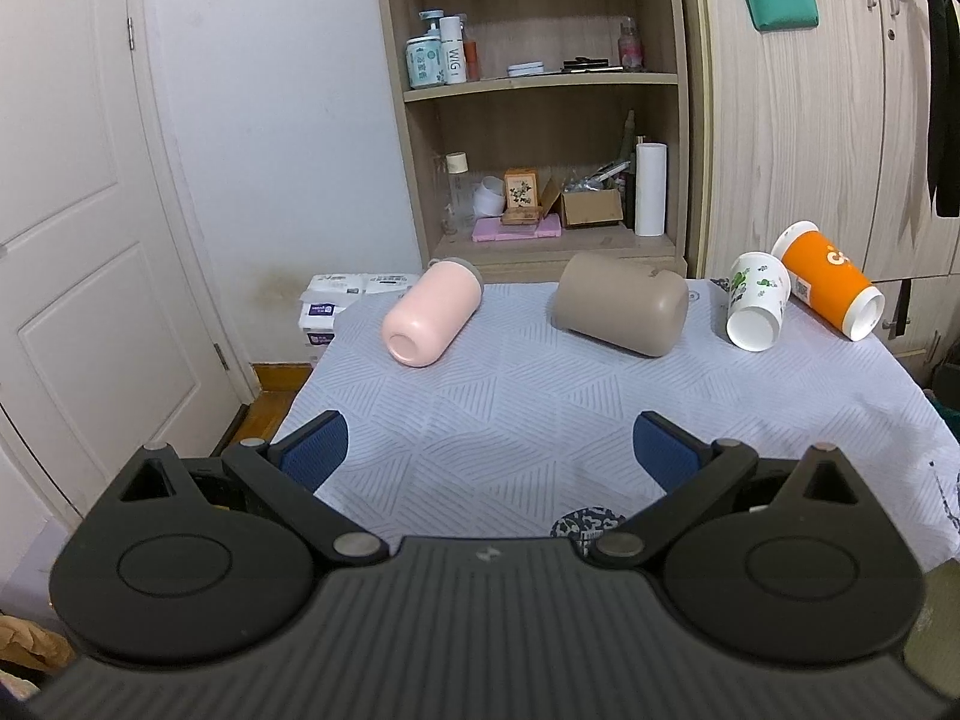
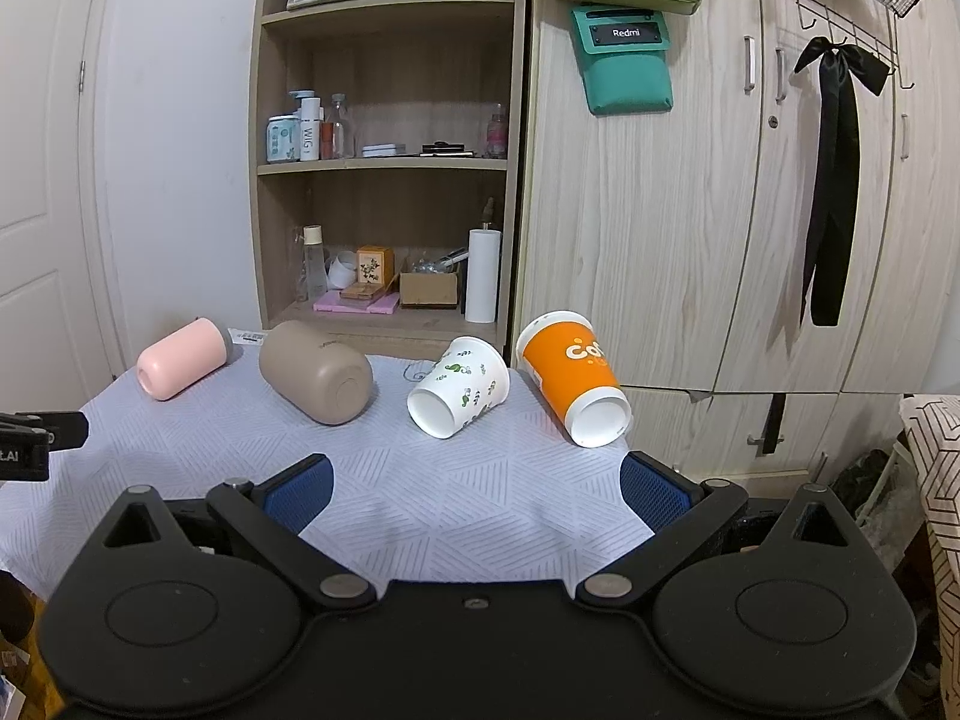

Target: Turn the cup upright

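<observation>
Several cups lie on their sides in a row along the far part of the table: a pink cup (image 1: 431, 319) (image 2: 181, 357), a taupe cup (image 1: 621, 312) (image 2: 316, 373), a white cup with a green print (image 1: 757, 308) (image 2: 459, 386) and an orange cup (image 1: 829, 287) (image 2: 573, 377). Their bottoms face me. My left gripper (image 1: 489, 449) is open and empty over the near part of the table, well short of the cups. My right gripper (image 2: 474, 493) is open and empty, near the front edge, below the white and orange cups.
The table carries a pale blue patterned cloth (image 1: 510, 420) (image 2: 420, 480). A wooden shelf unit (image 1: 540, 120) with bottles and boxes stands behind it, wardrobe doors (image 2: 690, 210) to the right, a white door (image 1: 90, 240) to the left. The left gripper's side shows at the right wrist view's left edge (image 2: 36, 438).
</observation>
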`<state>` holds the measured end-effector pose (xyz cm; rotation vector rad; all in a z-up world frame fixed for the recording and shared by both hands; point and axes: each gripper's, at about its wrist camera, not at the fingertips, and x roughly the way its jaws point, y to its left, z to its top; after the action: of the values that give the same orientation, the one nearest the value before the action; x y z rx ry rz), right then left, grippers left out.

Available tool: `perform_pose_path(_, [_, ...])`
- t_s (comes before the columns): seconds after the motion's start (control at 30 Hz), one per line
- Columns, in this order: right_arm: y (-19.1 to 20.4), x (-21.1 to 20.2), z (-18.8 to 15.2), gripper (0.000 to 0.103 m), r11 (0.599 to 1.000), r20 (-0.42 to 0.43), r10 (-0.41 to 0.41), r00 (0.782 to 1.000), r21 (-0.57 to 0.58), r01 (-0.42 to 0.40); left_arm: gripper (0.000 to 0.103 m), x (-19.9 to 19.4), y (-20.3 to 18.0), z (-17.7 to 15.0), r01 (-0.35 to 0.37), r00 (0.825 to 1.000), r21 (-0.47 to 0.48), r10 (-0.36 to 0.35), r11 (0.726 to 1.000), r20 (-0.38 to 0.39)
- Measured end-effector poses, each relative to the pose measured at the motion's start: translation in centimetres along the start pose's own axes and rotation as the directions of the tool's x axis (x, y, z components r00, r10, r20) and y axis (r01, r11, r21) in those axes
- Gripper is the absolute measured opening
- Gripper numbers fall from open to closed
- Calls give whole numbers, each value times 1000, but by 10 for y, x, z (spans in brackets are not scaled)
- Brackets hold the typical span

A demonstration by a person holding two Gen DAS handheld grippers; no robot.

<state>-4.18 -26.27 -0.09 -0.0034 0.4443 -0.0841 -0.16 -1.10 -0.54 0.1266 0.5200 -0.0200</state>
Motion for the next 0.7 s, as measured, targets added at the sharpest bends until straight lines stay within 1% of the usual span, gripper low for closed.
perform_pose_path(0.3, [1, 1, -1, 103, 1000, -4, -2, 1000, -4, 2, 103, 4, -1, 2, 14, 1000, -1, -14, 1000, -16])
perform_pose_path(0.43, [-3, 0, -1, 103, 1000, -2, 17, 1000, 3, -17, 103, 2, -3, 3, 19, 1000, -9, -19, 1000, -14])
perform_pose_path(0.57, [-12, 1, 0, 103, 999, 10, 47, 999, 15, -48, 103, 2, -2, 8, 66, 998, -68, -66, 996, -6])
perform_pose_path(0.7, [-30, 5, 5, 103, 995, 40, 98, 994, 25, -99, 103, 5, -19, 21, 112, 994, -56, -112, 992, 4])
